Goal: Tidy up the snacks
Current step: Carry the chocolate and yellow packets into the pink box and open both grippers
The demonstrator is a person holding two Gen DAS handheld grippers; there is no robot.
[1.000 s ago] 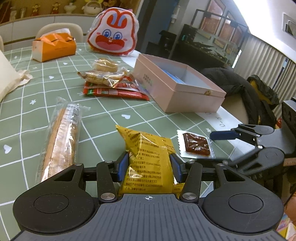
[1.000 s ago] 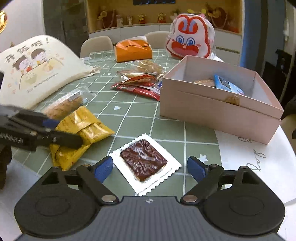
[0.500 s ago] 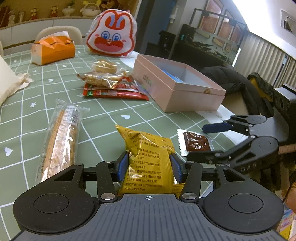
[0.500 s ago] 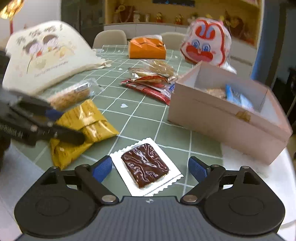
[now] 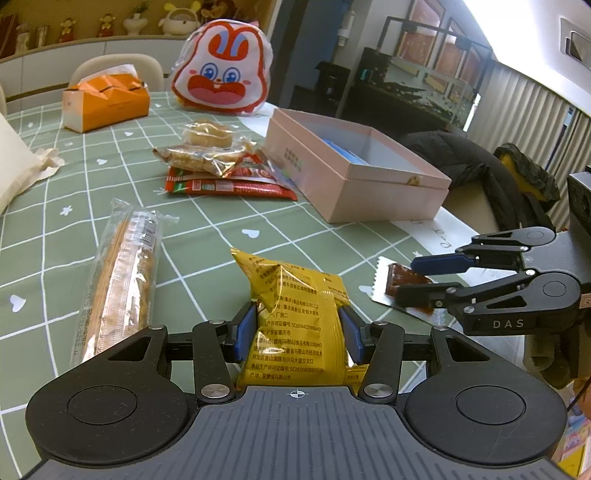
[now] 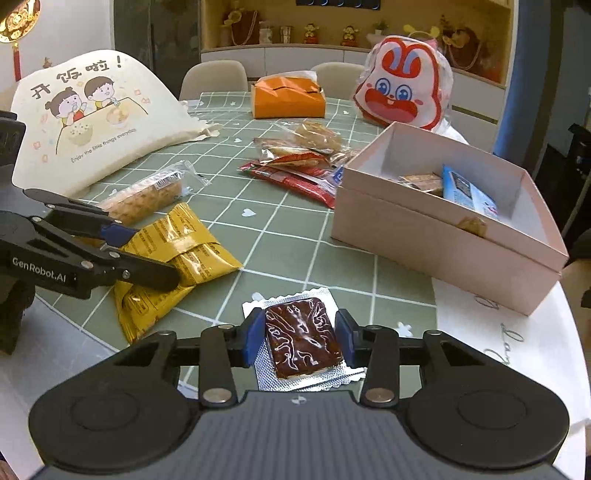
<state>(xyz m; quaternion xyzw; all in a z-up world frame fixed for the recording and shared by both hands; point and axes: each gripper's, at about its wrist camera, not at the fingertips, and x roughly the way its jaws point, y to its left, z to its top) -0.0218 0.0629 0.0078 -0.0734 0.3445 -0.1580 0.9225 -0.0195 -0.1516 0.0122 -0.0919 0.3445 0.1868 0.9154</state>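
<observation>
Right tongs [image 6: 300, 341] closing on the brown snack packet [image 6: 301, 338]; left tongs [image 5: 297, 334] grip the yellow bag [image 5: 299, 325]. The pink box [image 6: 436, 236] lies ahead-right, nearer the right hand.

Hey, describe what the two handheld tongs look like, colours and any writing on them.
Both tongs are matte black with linkage arms, silver pivot screws, blue finger pads and a ribbed grey body. The left tongs read "GenRobot.AI" on the side; the right tongs read "DAS".

Home dining room; round table under green grid-patterned tablecloth [image 6: 295, 236]; cream upholstered dining chairs [image 6: 214, 75]; wooden display shelf with small figurines [image 6: 332, 33].
</observation>
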